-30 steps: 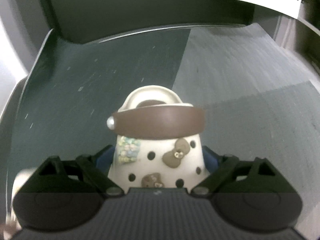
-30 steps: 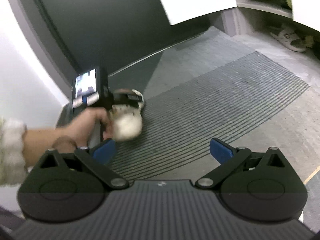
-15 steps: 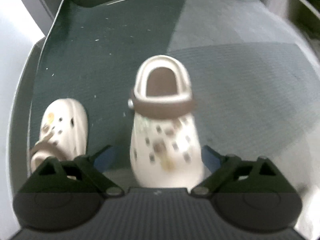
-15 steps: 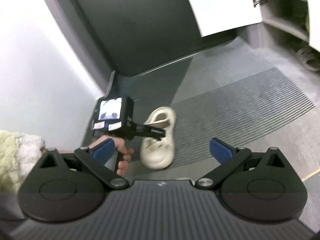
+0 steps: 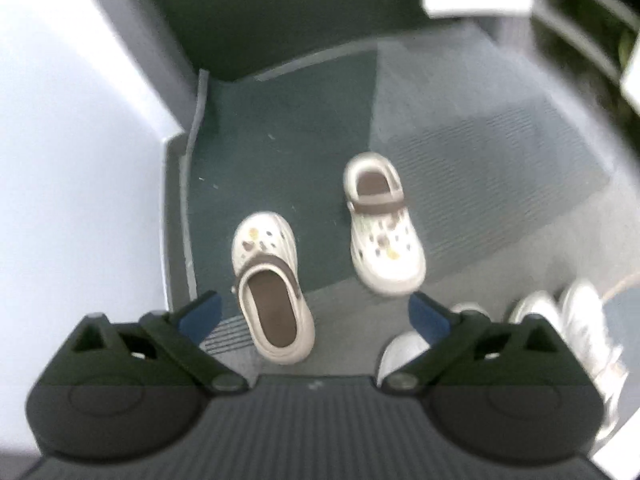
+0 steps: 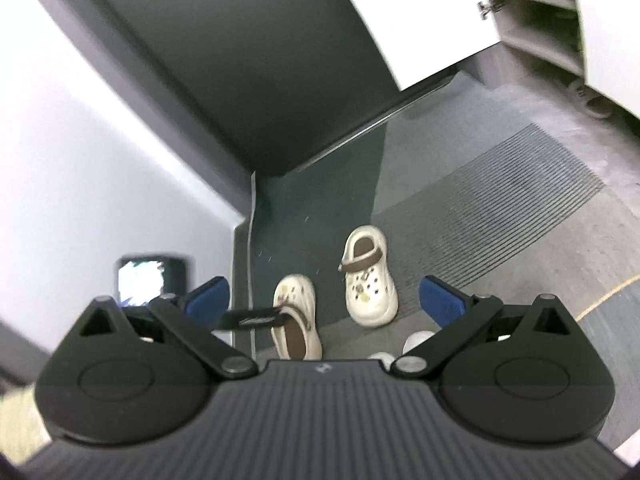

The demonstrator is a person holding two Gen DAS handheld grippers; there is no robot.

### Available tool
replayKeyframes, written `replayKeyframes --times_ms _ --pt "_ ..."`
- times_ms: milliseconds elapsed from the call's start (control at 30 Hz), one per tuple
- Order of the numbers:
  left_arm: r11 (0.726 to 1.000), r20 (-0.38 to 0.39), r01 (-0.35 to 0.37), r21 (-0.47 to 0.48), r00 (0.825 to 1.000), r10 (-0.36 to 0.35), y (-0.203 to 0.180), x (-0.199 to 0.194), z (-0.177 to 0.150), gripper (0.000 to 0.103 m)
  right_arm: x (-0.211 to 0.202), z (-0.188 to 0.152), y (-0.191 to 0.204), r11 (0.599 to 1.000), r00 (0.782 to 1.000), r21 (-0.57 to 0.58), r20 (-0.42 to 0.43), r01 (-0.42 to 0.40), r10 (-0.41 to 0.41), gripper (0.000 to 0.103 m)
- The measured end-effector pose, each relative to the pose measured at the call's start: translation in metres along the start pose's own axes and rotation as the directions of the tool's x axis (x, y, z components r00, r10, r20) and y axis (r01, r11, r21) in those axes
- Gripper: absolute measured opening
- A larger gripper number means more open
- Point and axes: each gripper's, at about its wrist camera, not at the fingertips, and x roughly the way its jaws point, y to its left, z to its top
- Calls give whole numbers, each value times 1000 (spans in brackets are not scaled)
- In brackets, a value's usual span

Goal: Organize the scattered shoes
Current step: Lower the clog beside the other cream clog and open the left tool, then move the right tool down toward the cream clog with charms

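Two cream clogs sit on the dark green mat (image 5: 288, 128) by the door, side by side but apart, long axes roughly parallel and opposed: the left clog (image 5: 270, 284) points its toe toward the door, the right clog (image 5: 382, 226) points its toe away. Both the left gripper (image 5: 314, 312) and right gripper (image 6: 324, 300) hang above with jaws spread wide, holding nothing; white sneakers (image 5: 576, 320) lie off the mat's near right corner.

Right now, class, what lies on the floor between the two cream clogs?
Nothing: in the left wrist view, only bare dark green mat separates the left clog from the right clog. The right wrist view agrees.
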Motion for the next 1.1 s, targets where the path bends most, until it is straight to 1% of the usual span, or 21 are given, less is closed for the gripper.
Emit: replayKeyframes --times_ms 67,100,133,167,200,233,300,333,433,467,567,667,700,833,900,1033,1100 --pt "999 30 -2 -46 1000 3 11 -16 -2 103 1 -1 1 998 996 -25 67 52 -50 103" --pt "999 35 7 -52 999 -5 13 -21 -3 103 3 -2 -1 997 993 -34 92 75 -71 103" --pt "998 46 18 -56 999 -15 17 -27 -5 103 6 -3 -4 996 993 -38 84 85 -82 103" --pt "998 57 29 -55 998 -25 19 -31 -8 103 8 -3 -8 996 996 -44 48 72 -69 103" --pt "998 66 36 -50 997 -33 21 -34 -10 103 9 -6 -13 998 999 -50 16 37 -37 103" --pt "998 74 44 -45 996 -40 22 -36 -12 103 7 -10 -19 999 1000 -47 16 20 -19 103" --pt "998 76 54 -45 996 -51 24 -37 -15 103 7 -19 -30 999 999 -17 -2 47 -47 103" --pt "997 70 58 -50 996 -55 25 -35 -17 103 10 -24 -36 998 998 12 -29 60 -60 103" --pt "996 47 64 -62 997 -62 26 -27 -21 103 18 -28 -43 996 996 67 -68 57 -53 103" --pt "995 40 68 -68 997 -66 25 -25 -23 103 21 -29 -42 996 996 65 -71 67 -62 103" --pt "995 53 74 -73 996 -70 23 -31 -22 103 23 -32 -29 995 993 -6 -64 97 -97 103" --pt "994 73 79 -75 995 -73 21 -39 -19 103 19 -37 -20 999 998 12 -43 39 -39 103" --pt "994 79 80 -76 994 -74 20 -42 -18 103 17 -37 -18 999 999 12 -38 32 -32 103" --pt "993 105 86 -78 991 -78 17 -53 -15 103 6 -39 -6 999 1000 -16 -4 31 -31 103" --pt "992 117 92 -82 990 -82 17 -60 -14 103 4 -39 -4 1000 1000 -8 5 30 -30 103" --pt "987 151 121 -108 983 -104 27 -82 -12 103 8 -42 -2 998 998 -20 -11 60 -60 103" --pt "983 161 139 -123 980 -118 36 -91 -11 103 13 -44 -2 996 996 -35 -37 83 -84 103"
